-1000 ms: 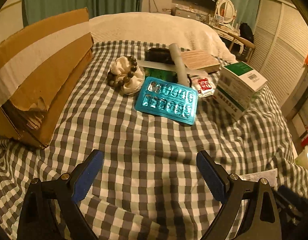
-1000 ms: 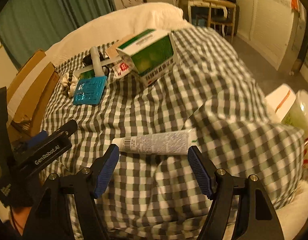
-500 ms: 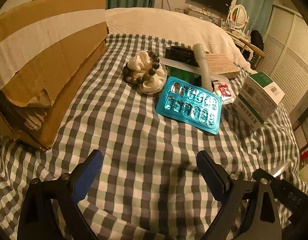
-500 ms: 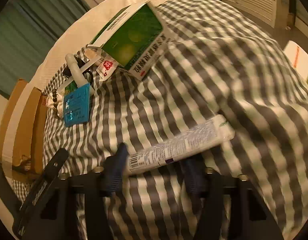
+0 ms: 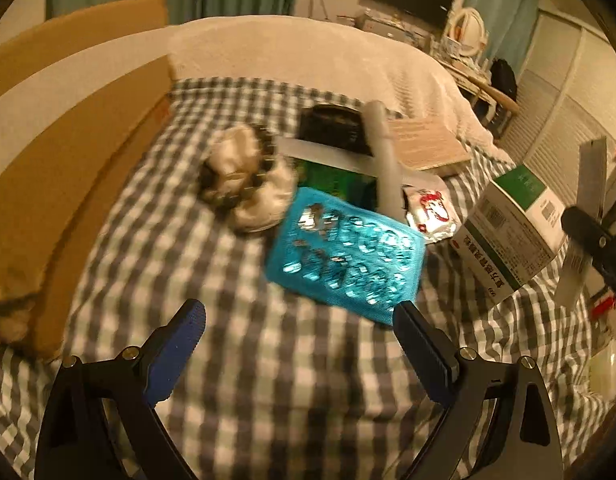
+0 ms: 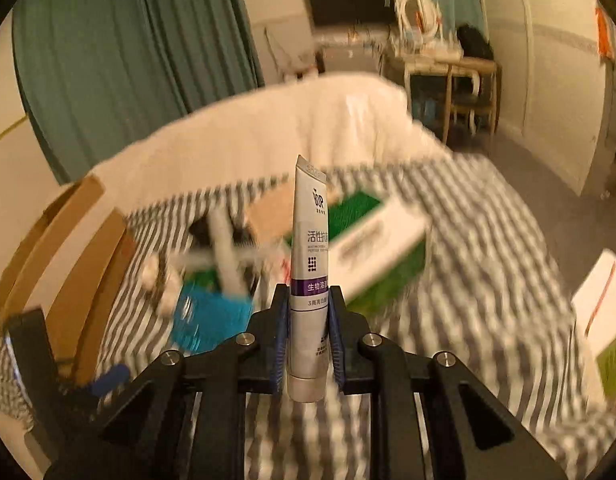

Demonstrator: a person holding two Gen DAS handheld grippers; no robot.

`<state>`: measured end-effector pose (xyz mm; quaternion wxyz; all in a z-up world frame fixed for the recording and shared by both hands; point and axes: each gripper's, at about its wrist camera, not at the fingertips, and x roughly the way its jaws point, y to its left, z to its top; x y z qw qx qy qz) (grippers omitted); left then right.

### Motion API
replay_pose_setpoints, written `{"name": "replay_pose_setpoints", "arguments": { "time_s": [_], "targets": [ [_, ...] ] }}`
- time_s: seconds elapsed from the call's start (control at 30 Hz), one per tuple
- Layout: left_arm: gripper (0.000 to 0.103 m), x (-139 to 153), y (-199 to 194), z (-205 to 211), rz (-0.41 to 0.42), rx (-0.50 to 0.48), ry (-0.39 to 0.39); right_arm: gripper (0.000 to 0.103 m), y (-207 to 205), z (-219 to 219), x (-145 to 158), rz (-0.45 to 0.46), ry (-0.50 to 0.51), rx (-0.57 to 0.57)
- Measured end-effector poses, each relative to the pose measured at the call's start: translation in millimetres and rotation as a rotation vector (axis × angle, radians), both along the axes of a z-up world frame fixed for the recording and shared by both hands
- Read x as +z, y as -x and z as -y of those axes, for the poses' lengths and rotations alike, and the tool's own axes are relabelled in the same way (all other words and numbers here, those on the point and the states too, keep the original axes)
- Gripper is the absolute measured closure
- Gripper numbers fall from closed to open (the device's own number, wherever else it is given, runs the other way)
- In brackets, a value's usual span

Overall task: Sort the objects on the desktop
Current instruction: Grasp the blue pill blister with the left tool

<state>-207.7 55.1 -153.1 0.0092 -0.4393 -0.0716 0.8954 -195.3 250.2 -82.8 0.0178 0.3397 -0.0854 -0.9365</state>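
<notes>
My right gripper (image 6: 308,300) is closing on a white toothpaste tube (image 6: 310,240) with a purple band. Both pads press its lower half, and it stands upright above the checked cloth. In the left wrist view the same tube (image 5: 592,176) shows at the right edge. My left gripper (image 5: 297,310) hangs open over the cloth with nothing between its fingers. Just beyond it lies a blue blister pack (image 5: 348,248). Behind the pack are a white scrunchie with a bead bracelet (image 5: 244,184), a grey tube (image 5: 384,160) and a red-and-white sachet (image 5: 428,208).
A green-and-white medicine box (image 5: 516,232) lies right of the pile. A large cardboard box (image 5: 68,152) runs along the left side. A brown booklet (image 5: 424,144) and a dark object (image 5: 332,128) sit at the back. Another white box (image 6: 604,320) stands off the bed's right edge.
The right gripper shut on the tube that lay flat on the cloth and lifted it upright. The left gripper moved forward, closer to the blister pack.
</notes>
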Motion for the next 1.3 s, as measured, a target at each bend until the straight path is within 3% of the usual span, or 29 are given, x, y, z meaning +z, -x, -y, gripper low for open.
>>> {"name": "replay_pose_setpoints", "arguments": {
  "time_s": [0.1,0.3,0.47,0.53,0.57,0.63,0.67,0.73,1.07,1.1,1.13,1.17,1.3],
  "targets": [
    [0.006,-9,4,-17,-0.014,-0.036,0.025,0.085,-3,-11,-9,-0.046,0.018,-0.014],
    [0.006,-11,21,-40,-0.005,0.027,0.058,0.085,1,-36,-14,-0.084,0.042,0.004],
    [0.006,-8,36,-58,-0.039,0.009,0.171,0.085,10,-43,-31,-0.043,0.085,0.030],
    [0.007,-11,41,-52,-0.018,0.020,0.157,0.085,8,-46,-29,-0.044,0.092,0.038],
    [0.010,-10,41,-46,-0.016,0.023,0.130,0.085,6,-46,-28,-0.046,0.089,0.038],
    [0.031,-8,38,-36,-0.013,0.019,0.109,0.085,5,-46,-28,-0.042,0.082,0.039],
    [0.031,-6,37,-33,-0.007,0.010,0.118,0.085,6,-46,-29,-0.039,0.083,0.040],
    [0.043,-1,30,-27,-0.014,-0.006,0.141,0.085,5,-44,-29,-0.031,0.086,0.046],
    [0.047,36,5,11,-0.079,0.076,0.197,0.085,-3,-26,-21,-0.049,0.037,0.079],
    [0.054,39,3,15,-0.084,0.084,0.199,0.085,-4,-24,-20,-0.053,0.034,0.083],
    [0.072,40,2,17,-0.083,0.087,0.197,0.085,-4,-21,-20,-0.054,0.027,0.091],
    [0.077,41,0,17,-0.075,0.090,0.195,0.085,-4,-18,-19,-0.055,0.022,0.096],
    [0.078,37,-1,25,-0.061,0.103,0.215,0.085,-4,-2,-17,-0.059,0.016,0.144]
  ]
}}
